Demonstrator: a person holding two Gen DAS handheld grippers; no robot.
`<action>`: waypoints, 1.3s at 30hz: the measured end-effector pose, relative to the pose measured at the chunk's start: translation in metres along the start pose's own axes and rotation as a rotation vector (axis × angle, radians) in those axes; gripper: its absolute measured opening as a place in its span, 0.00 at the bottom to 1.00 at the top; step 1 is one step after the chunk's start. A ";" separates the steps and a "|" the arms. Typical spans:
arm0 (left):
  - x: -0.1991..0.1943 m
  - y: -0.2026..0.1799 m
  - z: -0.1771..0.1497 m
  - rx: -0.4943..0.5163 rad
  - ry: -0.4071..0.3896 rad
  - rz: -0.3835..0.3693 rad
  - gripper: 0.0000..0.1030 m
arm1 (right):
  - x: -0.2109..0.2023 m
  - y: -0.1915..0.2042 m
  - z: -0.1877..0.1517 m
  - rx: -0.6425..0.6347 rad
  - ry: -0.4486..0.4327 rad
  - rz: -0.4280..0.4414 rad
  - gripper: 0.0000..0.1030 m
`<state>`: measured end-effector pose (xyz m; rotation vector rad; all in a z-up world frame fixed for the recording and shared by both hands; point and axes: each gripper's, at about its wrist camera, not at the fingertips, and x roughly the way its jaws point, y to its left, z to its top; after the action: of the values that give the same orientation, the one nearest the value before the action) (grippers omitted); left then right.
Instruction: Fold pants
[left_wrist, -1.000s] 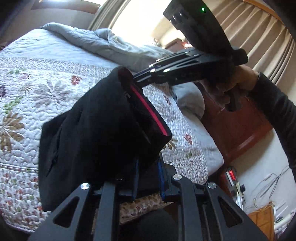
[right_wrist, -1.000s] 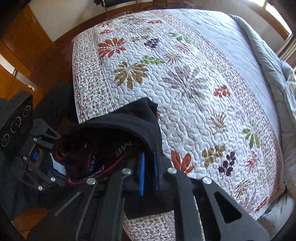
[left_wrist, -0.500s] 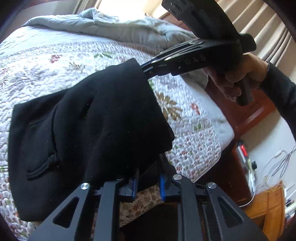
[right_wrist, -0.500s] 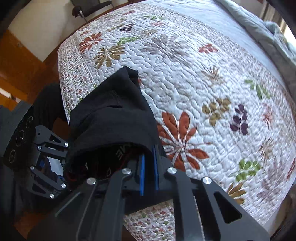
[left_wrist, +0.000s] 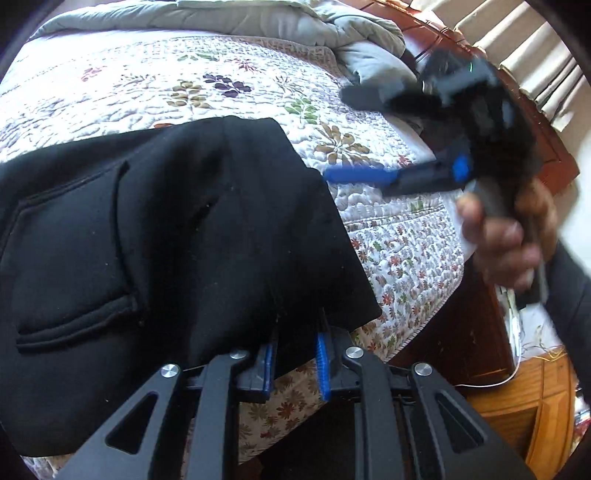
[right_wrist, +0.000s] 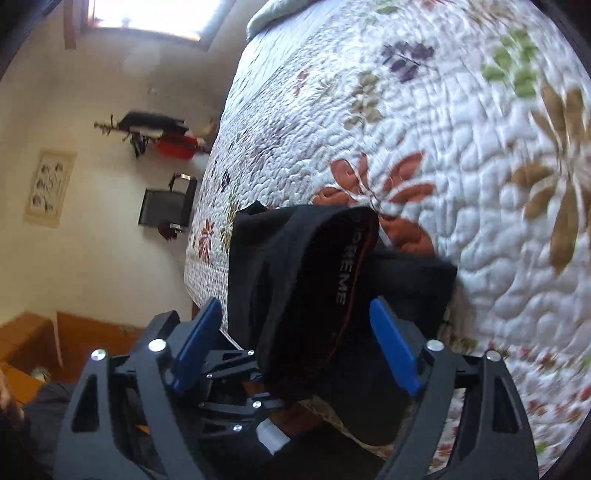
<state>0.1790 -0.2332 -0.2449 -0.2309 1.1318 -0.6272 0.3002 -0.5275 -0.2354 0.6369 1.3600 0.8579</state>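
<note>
Black fleece pants (left_wrist: 155, 258) lie bunched on the near edge of a bed, on a white quilt (left_wrist: 229, 88) stitched with leaves and flowers in brown, purple, green and red. A pocket seam shows on the left of the cloth in the left wrist view.

The left gripper (left_wrist: 293, 363) has its jaws nearly together, and its 2 blue pads pinch a fold at the near edge of the pants. The cloth spreads up and to the left from that pinch and rests on the quilt.

The right gripper (right_wrist: 297, 343) has its jaws opening. Its 2 blue pads stand wide apart, with the waistband end of the pants between them; neither pad presses on the cloth. White letters run along the inside of the waistband (right_wrist: 345, 266), beside a thin red line. In the left wrist view this gripper shows blurred at the right, beyond the corner of the pants, held by a hand (left_wrist: 506, 236) in a dark sleeve.

A grey duvet (left_wrist: 295, 26) lies heaped at the far end of the bed. Dark red-brown wood (left_wrist: 546, 155) frames the bed on the right, with pale curtains (left_wrist: 535, 55) behind it.
</note>
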 end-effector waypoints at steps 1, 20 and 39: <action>-0.003 0.002 0.001 -0.002 -0.003 -0.012 0.18 | 0.005 -0.005 -0.004 0.030 0.000 0.013 0.83; -0.150 0.136 -0.033 -0.273 -0.218 -0.135 0.53 | 0.057 -0.018 -0.033 0.189 -0.062 -0.020 0.80; -0.138 0.226 -0.034 -0.443 -0.176 -0.119 0.57 | 0.078 0.007 -0.023 0.174 -0.023 0.175 0.66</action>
<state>0.1894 0.0328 -0.2608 -0.7238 1.0807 -0.4434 0.2760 -0.4608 -0.2769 0.9084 1.3824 0.8749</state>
